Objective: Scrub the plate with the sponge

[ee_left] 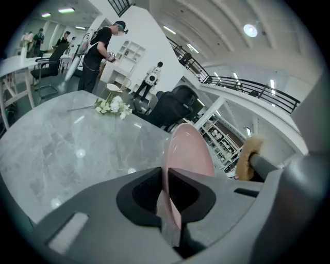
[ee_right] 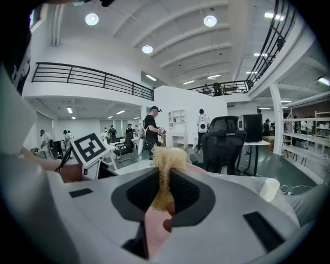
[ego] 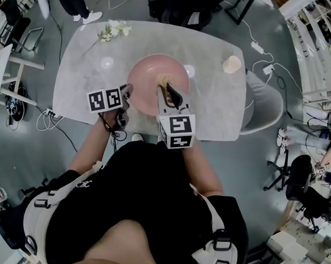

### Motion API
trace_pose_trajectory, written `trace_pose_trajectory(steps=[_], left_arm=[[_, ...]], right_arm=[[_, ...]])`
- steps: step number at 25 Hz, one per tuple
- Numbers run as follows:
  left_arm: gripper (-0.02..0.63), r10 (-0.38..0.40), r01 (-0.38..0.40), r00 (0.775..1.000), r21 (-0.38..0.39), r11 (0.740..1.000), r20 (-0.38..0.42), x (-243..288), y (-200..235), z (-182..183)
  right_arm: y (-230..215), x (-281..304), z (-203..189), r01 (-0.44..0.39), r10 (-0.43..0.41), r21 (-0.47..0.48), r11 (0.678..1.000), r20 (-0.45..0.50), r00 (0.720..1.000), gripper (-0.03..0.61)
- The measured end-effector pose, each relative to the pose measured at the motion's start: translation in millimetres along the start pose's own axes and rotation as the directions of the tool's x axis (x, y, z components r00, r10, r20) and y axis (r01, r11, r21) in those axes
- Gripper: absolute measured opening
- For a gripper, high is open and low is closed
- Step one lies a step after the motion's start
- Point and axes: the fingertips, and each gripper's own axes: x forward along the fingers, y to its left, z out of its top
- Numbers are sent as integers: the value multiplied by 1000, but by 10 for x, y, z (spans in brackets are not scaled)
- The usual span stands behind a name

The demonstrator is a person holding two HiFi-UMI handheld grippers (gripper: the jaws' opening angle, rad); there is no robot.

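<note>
At the centre of the head view a pink plate (ego: 151, 73) sits over a marble table (ego: 85, 92). The left gripper (ego: 127, 94) is at the plate's left rim. In its own view its jaws are clamped on that rim, and the plate runs edge-on away from them. Whether the plate's far side touches the table cannot be told. The right gripper (ego: 166, 89) reaches in from the lower edge of the plate, jaws pressed on a tan sponge (ego: 164, 79). The sponge sticks out past their tips over the plate's middle. Flowers (ego: 114, 31) lie at the table's upper left. A cream cup (ego: 232, 64) stands at its upper right, well apart from the plate.
</note>
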Motion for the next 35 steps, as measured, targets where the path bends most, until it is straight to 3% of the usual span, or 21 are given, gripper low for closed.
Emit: trace_pose_trajectory(steps=[6, 13, 17, 22, 30, 35], left_arm=[[28, -49, 48, 999, 110, 993, 5, -147, -476, 23], [28, -80, 78, 997, 160, 984, 8, -188, -674, 48], [28, -118, 113, 993, 215, 970, 8, -219, -821, 55], [34, -122, 114, 992, 277, 954, 12, -242, -851, 74], [37, -135, 126, 991, 296, 947, 9, -271, -913, 85], [41, -189, 178, 982, 274, 945, 12, -320, -971, 108]], right_arm=[[198, 193, -11, -72, 71, -27, 997, -31, 997, 61], [259, 380, -177, -89, 82, -44, 995, -140, 987, 61], [205, 456, -227, -58, 52, -24, 998, -201, 978, 61], [167, 494, -196, -43, 39, -13, 999, -210, 977, 61], [-247, 485, -58, 73, -70, 13, 997, -192, 979, 61], [-495, 415, 6, 144, -137, 23, 989, -176, 975, 61]])
